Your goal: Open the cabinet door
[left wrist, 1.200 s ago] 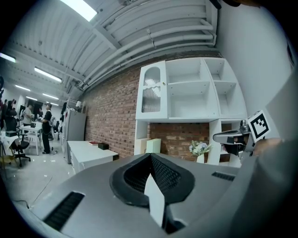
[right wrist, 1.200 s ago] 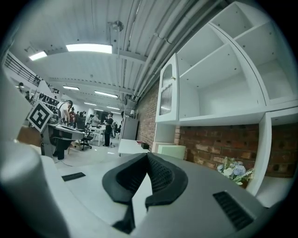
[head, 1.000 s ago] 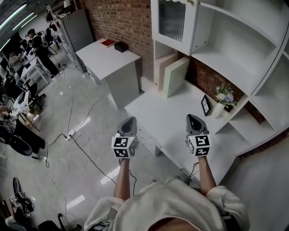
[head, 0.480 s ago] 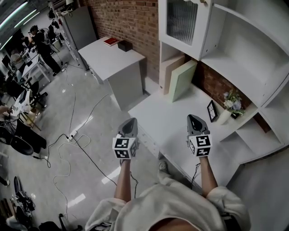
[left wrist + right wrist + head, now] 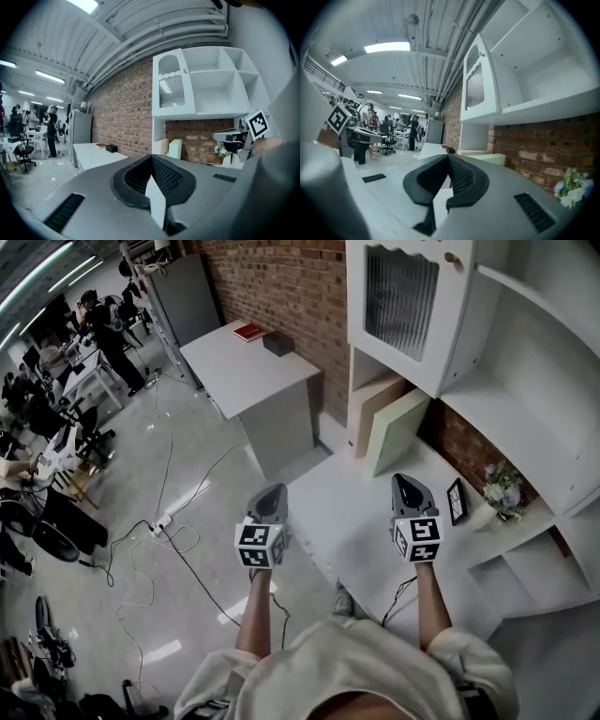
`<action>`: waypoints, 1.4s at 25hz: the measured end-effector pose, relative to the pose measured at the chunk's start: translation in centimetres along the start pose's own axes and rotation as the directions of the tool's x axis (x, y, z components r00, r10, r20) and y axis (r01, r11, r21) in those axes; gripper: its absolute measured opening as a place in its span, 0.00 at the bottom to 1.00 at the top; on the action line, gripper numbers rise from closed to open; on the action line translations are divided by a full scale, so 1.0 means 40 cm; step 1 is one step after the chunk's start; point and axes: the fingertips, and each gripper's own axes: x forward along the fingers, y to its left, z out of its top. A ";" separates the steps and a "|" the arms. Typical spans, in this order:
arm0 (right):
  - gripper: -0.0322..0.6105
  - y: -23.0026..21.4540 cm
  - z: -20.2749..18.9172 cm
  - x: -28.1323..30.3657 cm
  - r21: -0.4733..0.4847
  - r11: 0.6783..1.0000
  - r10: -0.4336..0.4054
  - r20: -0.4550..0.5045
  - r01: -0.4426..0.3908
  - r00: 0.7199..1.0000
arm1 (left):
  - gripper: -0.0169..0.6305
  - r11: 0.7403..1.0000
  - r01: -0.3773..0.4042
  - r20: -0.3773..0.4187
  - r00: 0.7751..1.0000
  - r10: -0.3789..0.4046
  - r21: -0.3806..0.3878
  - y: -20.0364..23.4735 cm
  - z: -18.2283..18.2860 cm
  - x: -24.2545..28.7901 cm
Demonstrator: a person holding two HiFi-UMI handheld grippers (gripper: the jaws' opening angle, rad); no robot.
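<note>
"Head view first," says Mia. "What is the biggest thing?"

"The big white shelf unit [image 5: 525,362] on the brick wall [image 5: 281,287]. Under it is a long white desk [image 5: 356,521]."

"Where is the cabinet door?"

"The cabinet door [image 5: 401,306] is up high, at the left end of the shelf unit. It lies flat against its box, so I think it is shut."

"So the job is not done?"

"No. It looks like it has not even started. Nothing is touching the door."

"Where are the grippers?"

"Both are low down. The left gripper [image 5: 268,495] is over the floor, just beside the edge of the desk. The right gripper [image 5: 406,486] is over the desk. The door is up above and well apart from both."

"Are they holding anything?"

"No. In the left gripper view the two black pads are pressed together with nothing between them. The right gripper view shows the same thing. Both are closed and empty."

"What is the smallest thing?"

"The tiny knob [image 5: 453,257] near the top right corner of the door."

"What is left to do?"

"I think all of it. A gripper has to go up to the knob, open, take hold of it, and swing the door out."
</note>
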 end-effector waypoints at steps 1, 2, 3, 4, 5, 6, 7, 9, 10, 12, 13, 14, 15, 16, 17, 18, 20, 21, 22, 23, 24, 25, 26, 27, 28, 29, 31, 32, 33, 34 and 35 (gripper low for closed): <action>0.07 -0.005 0.003 0.018 0.004 1.000 0.008 0.005 -0.008 1.000 | 0.07 1.000 -0.008 -0.001 1.000 0.008 0.001 0.007 0.007 0.013; 0.07 -0.010 0.006 0.034 0.006 1.000 0.015 0.010 -0.015 1.000 | 0.07 1.000 -0.014 0.000 1.000 0.014 0.001 0.010 0.013 0.026; 0.07 -0.017 0.010 0.049 0.007 1.000 0.022 0.015 -0.022 1.000 | 0.07 1.000 -0.019 0.001 1.000 0.019 0.000 0.012 0.020 0.038; 0.07 -0.023 0.013 0.064 0.006 1.000 0.030 0.019 -0.030 0.999 | 0.07 1.000 -0.023 0.002 1.000 0.023 0.000 0.013 0.026 0.051; 0.07 -0.030 0.015 0.078 0.006 0.999 0.037 0.023 -0.038 0.999 | 0.07 1.000 -0.026 0.002 1.000 0.026 0.001 0.013 0.030 0.064; 0.07 -0.039 0.015 0.091 0.006 0.999 0.044 0.025 -0.044 0.999 | 0.07 1.000 -0.030 0.002 1.000 0.030 0.001 0.012 0.034 0.077; 0.07 -0.048 0.014 0.104 0.007 0.999 0.048 0.027 -0.048 0.998 | 0.07 0.999 -0.033 0.001 0.999 0.033 0.002 0.011 0.037 0.090; 0.07 -0.068 0.012 0.127 0.012 0.998 0.054 0.032 -0.055 0.998 | 0.07 0.999 -0.040 -0.001 0.999 0.040 0.005 0.010 0.039 0.113; 0.07 -0.076 0.011 0.139 0.015 0.998 0.057 0.035 -0.057 0.998 | 0.07 0.999 -0.044 -0.003 0.999 0.044 0.006 0.011 0.039 0.121; 0.07 -0.089 0.007 0.158 0.026 0.998 0.061 0.041 -0.062 0.997 | 0.07 0.998 -0.055 -0.006 0.998 0.055 0.011 0.016 0.037 0.134; 0.07 -0.093 0.005 0.166 0.034 0.997 0.062 0.044 -0.064 0.997 | 0.07 0.998 -0.059 -0.008 0.998 0.059 0.013 0.019 0.036 0.140; 0.07 -0.097 0.002 0.173 0.043 0.997 0.062 0.045 -0.064 0.997 | 0.07 0.998 -0.062 -0.011 0.998 0.062 0.014 0.022 0.034 0.144; 0.07 -0.099 -0.002 0.178 0.052 0.997 0.061 0.044 -0.063 0.997 | 0.07 0.998 -0.062 -0.016 0.998 0.062 0.015 0.024 0.033 0.149; 0.07 -0.099 -0.005 0.182 0.056 0.996 0.060 0.041 -0.062 0.997 | 0.07 0.998 -0.060 -0.020 0.998 0.060 0.015 0.026 0.031 0.154; 0.07 -0.100 -0.006 0.185 0.058 0.997 0.058 0.040 -0.060 0.998 | 0.07 0.998 -0.055 -0.024 0.998 0.055 0.015 0.027 0.031 0.161; 0.07 -0.100 -0.008 0.189 0.059 0.997 0.054 0.038 -0.056 0.998 | 0.07 0.999 -0.049 -0.027 0.998 0.049 0.016 0.028 0.030 0.169; 0.07 -0.109 -0.012 0.196 0.062 0.997 0.036 0.035 -0.038 0.999 | 0.07 0.999 -0.032 -0.029 0.999 0.033 0.020 0.032 0.032 0.193; 0.07 -0.116 -0.015 0.199 0.063 0.998 0.022 0.033 -0.024 0.999 | 0.07 1.000 -0.021 -0.029 0.999 0.022 0.021 0.034 0.033 0.208; 0.07 -0.124 -0.017 0.201 0.064 0.998 0.006 0.031 -0.008 1.000 | 0.07 1.000 -0.006 -0.030 1.000 0.007 0.022 0.034 0.034 0.223; 0.07 -0.132 -0.018 0.201 0.064 0.998 -0.011 0.028 0.010 1.000 | 0.07 1.000 0.012 -0.029 1.000 -0.011 0.026 0.030 0.036 0.238; 0.07 -0.140 -0.018 0.198 0.064 0.998 -0.030 0.025 0.028 0.999 | 0.07 0.999 0.034 -0.025 0.999 -0.033 0.030 0.023 0.040 0.253; 0.07 -0.149 -0.017 0.194 0.062 0.997 -0.049 0.023 0.048 0.999 | 0.07 0.998 0.058 -0.020 0.998 -0.057 0.034 0.015 0.044 0.268; 0.07 -0.157 -0.015 0.188 0.058 0.996 -0.070 0.021 0.069 0.997 | 0.07 0.996 0.082 -0.015 0.997 -0.081 0.036 0.007 0.048 0.283; 0.07 -0.165 -0.012 0.182 0.054 0.994 -0.093 0.020 0.092 0.995 | 0.07 0.994 0.106 -0.013 0.994 -0.106 0.038 -0.001 0.050 0.299; 0.07 -0.173 -0.008 0.175 0.049 0.992 -0.116 0.019 0.115 0.993 | 0.07 0.991 0.131 -0.011 0.991 -0.131 0.040 -0.009 0.052 0.315; 0.07 -0.180 -0.003 0.167 0.042 0.990 -0.139 0.018 0.138 0.990 | 0.07 0.987 0.156 -0.009 0.988 -0.156 0.042 -0.017 0.054 0.330; 0.07 -0.195 0.008 0.148 0.028 0.983 -0.182 0.015 0.181 0.983 | 0.07 0.979 0.202 -0.002 0.979 -0.202 0.040 -0.036 0.060 0.356; 0.07 -0.203 0.014 0.138 0.022 0.979 -0.203 0.015 0.203 0.979 | 0.07 0.974 0.224 0.000 0.975 -0.224 0.038 -0.045 0.062 0.367; 0.07 -0.212 0.020 0.128 0.018 0.974 -0.226 0.016 0.225 0.974 | 0.07 0.969 0.245 0.002 0.969 -0.246 0.038 -0.055 0.065 0.378; 0.07 -0.222 0.027 0.117 0.014 0.968 -0.249 0.018 0.249 0.968 | 0.07 0.963 0.268 0.005 0.963 -0.268 0.040 -0.068 0.069 0.388; 0.07 -0.232 0.033 0.107 0.010 0.962 -0.273 0.020 0.273 0.962 | 0.07 0.956 0.290 0.008 0.957 -0.291 0.042 -0.081 0.073 0.399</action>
